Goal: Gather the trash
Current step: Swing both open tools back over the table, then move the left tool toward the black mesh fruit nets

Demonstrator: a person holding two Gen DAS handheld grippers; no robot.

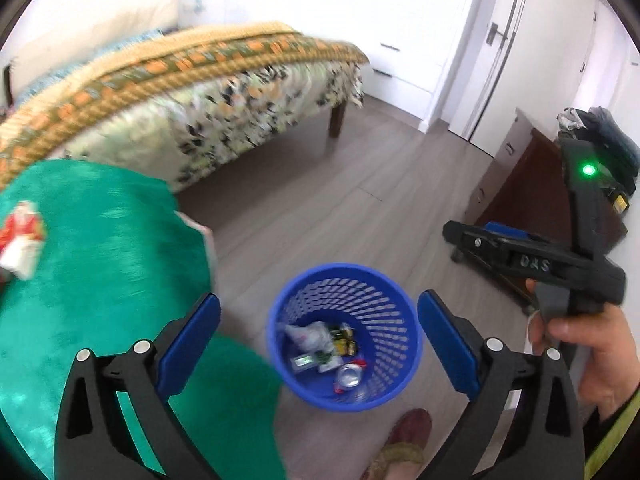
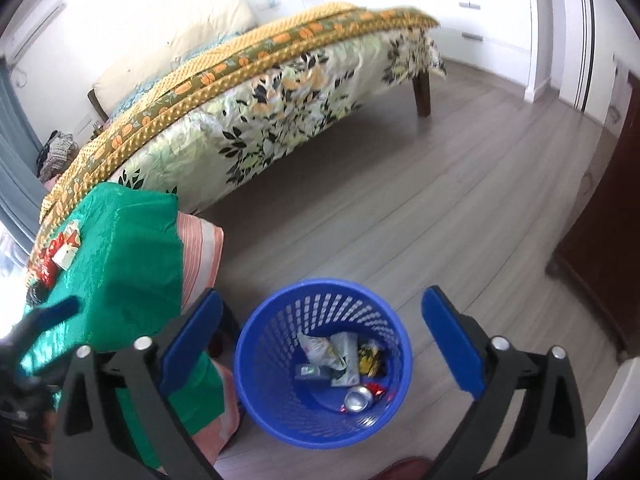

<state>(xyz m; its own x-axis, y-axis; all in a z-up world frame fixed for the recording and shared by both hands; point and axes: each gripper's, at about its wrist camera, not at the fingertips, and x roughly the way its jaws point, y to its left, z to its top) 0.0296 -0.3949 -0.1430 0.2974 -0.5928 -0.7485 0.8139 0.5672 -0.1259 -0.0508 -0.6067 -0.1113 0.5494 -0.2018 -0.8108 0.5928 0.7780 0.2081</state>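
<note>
A blue mesh bin (image 1: 396, 292) stands on the floor and shows in both views (image 2: 256, 344). It holds a crushed can (image 1: 349, 376) (image 2: 359, 399), wrappers and a small box. My left gripper (image 1: 320, 332) is open and empty above the bin. My right gripper (image 2: 320, 330) is open and empty above the bin too; its body shows at the right in the left wrist view (image 1: 520, 254). A red-and-white wrapper (image 1: 22, 240) (image 2: 60, 250) lies on the green cloth (image 1: 112, 264) (image 2: 120, 256) at the left.
A bed (image 1: 192, 92) (image 2: 280, 92) with a floral cover stands behind. A dark wood cabinet (image 1: 532, 184) (image 2: 600, 240) is at the right. White wardrobe doors (image 1: 420, 20) line the back wall. My slippered foot (image 1: 408, 436) is by the bin.
</note>
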